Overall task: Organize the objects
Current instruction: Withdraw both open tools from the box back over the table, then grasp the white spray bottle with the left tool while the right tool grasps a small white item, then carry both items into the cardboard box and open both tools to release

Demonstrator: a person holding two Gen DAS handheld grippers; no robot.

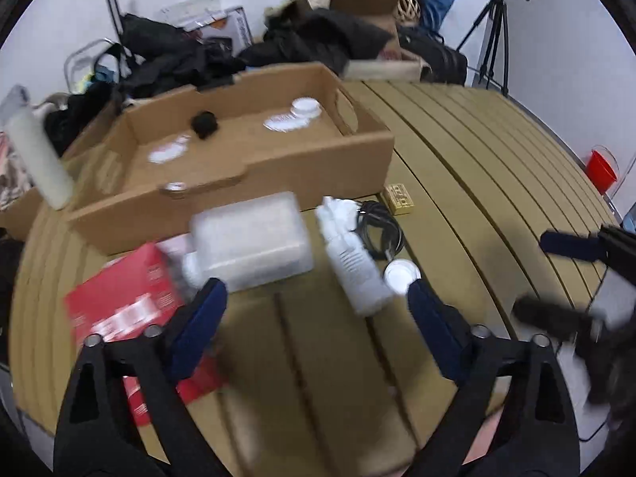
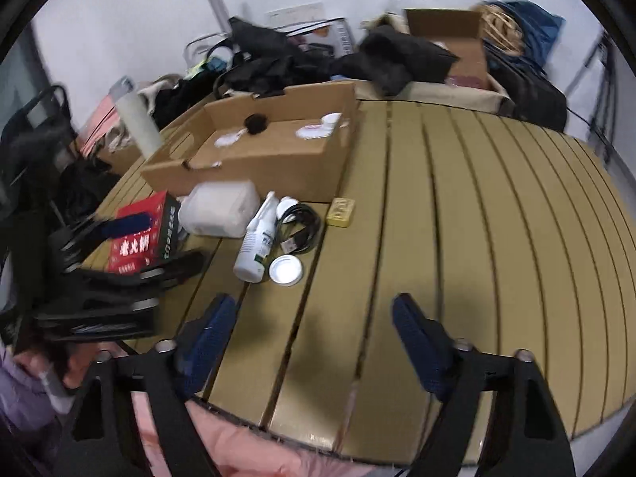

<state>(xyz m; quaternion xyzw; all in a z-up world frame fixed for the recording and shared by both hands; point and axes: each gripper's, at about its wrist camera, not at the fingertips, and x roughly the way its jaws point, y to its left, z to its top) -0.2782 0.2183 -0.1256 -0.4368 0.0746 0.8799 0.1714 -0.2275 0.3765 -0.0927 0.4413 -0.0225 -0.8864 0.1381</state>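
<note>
Beyond my fingers, the cardboard box [image 1: 222, 151] holds white lids [image 1: 287, 122]; my left gripper [image 1: 318, 302] and right gripper [image 2: 314, 314] both hang open, empty.

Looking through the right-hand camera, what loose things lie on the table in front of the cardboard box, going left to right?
Red box → translucent plastic container → white spray bottle → black cable → small yellow box.
</note>
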